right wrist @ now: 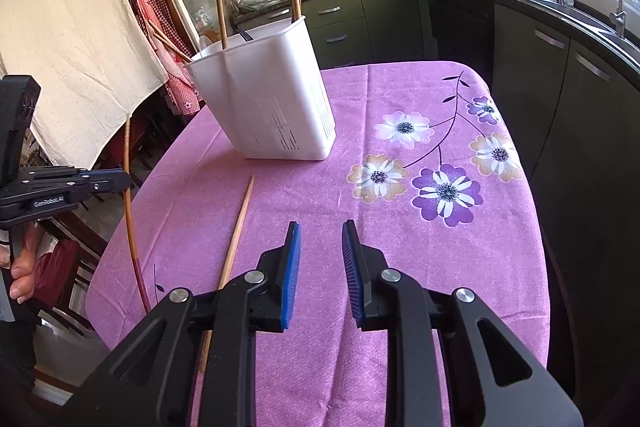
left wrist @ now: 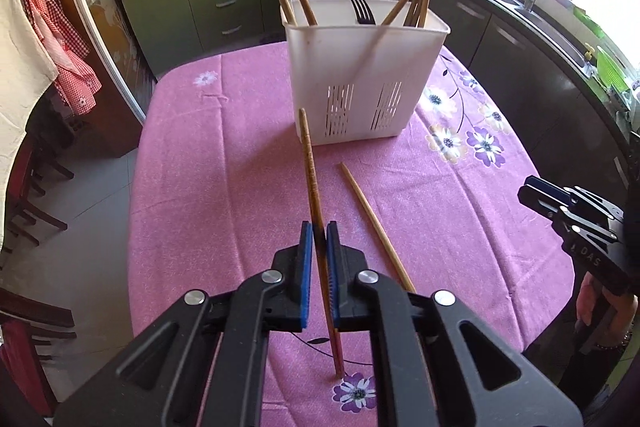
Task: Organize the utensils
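Blue-padded and closed tight, the left hand-held gripper (left wrist: 320, 227) has a dark wooden chopstick (left wrist: 310, 171) pinched near its middle, tilted steeply, with its reddish lower end touching or nearly touching the pink floral tablecloth (left wrist: 224, 163) on the counter; the view down the fingers is too foreshortened to say which. Its upper end points toward the white plastic utensil caddy (left wrist: 360, 75), which stands near the far end of the counter and already holds several chopsticks and a dark fork (left wrist: 362, 10). A second, paler chopstick (left wrist: 372, 223) lies flat on the cloth on the near side of the caddy, just right of the held one. The right hand-held gripper (right wrist: 318, 247) hovers on the near side of the caddy, pads spread apart and holding nothing, with the pale chopstick (right wrist: 236, 231) just to its left.

The step in hand looks like carrying the gripped chopstick to the caddy. To do it well, lift until the lower end clears the caddy rim, bring the stick nearer upright, and lower it into a free gap away from the fork and the leaning sticks before letting go. The light caddy could tip if the stick pushes its wall, so come down from above.
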